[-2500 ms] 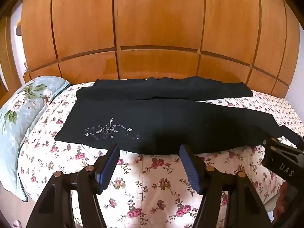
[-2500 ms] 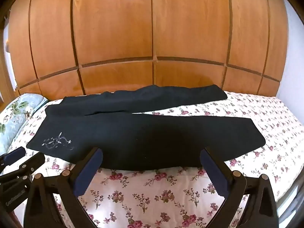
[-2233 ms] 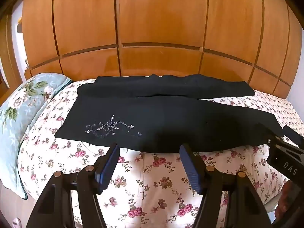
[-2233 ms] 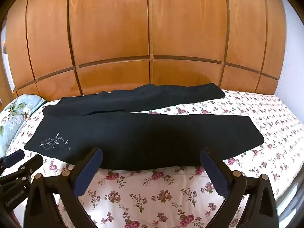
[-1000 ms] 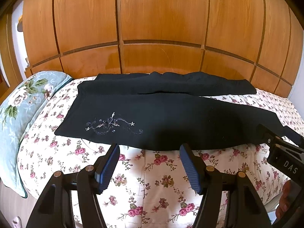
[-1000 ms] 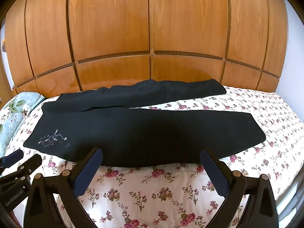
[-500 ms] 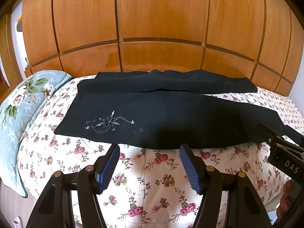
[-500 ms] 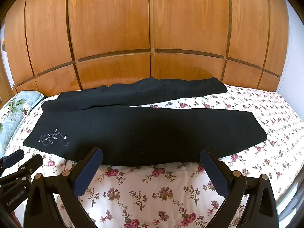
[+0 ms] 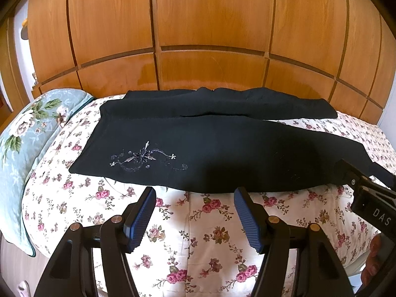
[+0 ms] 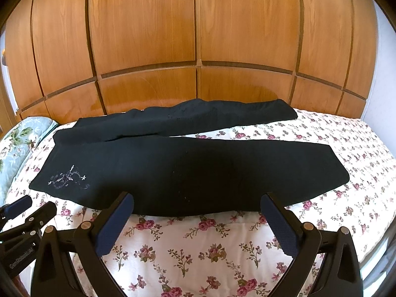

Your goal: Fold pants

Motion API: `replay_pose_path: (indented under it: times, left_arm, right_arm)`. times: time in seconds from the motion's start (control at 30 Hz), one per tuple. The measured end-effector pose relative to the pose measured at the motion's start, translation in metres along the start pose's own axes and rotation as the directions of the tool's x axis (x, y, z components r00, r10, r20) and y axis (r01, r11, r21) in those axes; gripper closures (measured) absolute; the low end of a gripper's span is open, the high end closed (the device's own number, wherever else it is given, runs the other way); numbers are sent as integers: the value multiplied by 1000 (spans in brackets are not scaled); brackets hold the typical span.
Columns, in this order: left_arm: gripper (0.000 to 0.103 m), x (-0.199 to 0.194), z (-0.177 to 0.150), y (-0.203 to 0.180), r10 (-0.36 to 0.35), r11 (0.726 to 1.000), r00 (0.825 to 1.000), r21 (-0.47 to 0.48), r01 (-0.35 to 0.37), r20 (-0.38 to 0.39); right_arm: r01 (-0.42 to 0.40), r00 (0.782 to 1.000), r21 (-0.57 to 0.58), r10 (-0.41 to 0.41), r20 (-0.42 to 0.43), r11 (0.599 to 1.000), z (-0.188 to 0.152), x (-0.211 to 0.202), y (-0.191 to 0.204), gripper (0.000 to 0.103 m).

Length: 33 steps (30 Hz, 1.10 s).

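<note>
Both claws, left claw (image 9: 195, 199) and right claw (image 10: 197, 205), gape just short of the pants' (image 10: 198, 170) near edge.

White letters "DAS" stand on the black body of the right gripper (image 9: 371, 198), seen at about 4 o'clock in the left wrist view; the word runs off toward the frame edge, so any further letters cannot be told. White lettering reading roughly "GenRobot.AI" stands on the black body of the left gripper (image 10: 22, 232), at about 8 o'clock in the right wrist view, printed small and slanted.
</note>
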State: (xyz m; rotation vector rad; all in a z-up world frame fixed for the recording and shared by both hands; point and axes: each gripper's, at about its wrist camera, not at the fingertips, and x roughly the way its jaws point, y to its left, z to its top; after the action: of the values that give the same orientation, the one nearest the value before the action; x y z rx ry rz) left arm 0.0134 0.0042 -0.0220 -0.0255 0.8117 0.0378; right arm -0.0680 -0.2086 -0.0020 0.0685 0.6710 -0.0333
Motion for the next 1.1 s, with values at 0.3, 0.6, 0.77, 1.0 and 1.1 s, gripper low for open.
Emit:
replay_pose_path:
  times: [0.3, 0.6, 0.77, 1.0, 1.1]
  left_arm:
    - [36, 8, 1, 1, 3, 1000, 1000, -3, -3, -17]
    - [36, 30, 0, 17, -43, 998, 997, -43, 40, -68]
    - [36, 50, -7, 49, -142, 978, 985, -168, 125, -95]
    - [39, 93, -21, 122, -184, 897, 974, -428, 112, -130]
    - [44, 107, -30, 161, -193, 824, 978, -556, 115, -84]
  right_arm:
    - [-3, 1000, -1, 3, -12, 1000, 0, 6, 1, 0]
    - [-43, 999, -35, 43, 0, 998, 0, 26, -9, 0]
    - [-70, 997, -11, 69, -31, 998, -4, 47, -34, 0]
    - [-105, 982, 255, 140, -124, 961, -18, 81, -116, 0]
    - [-124, 982, 408, 172, -83, 905, -28, 86, -158, 1]
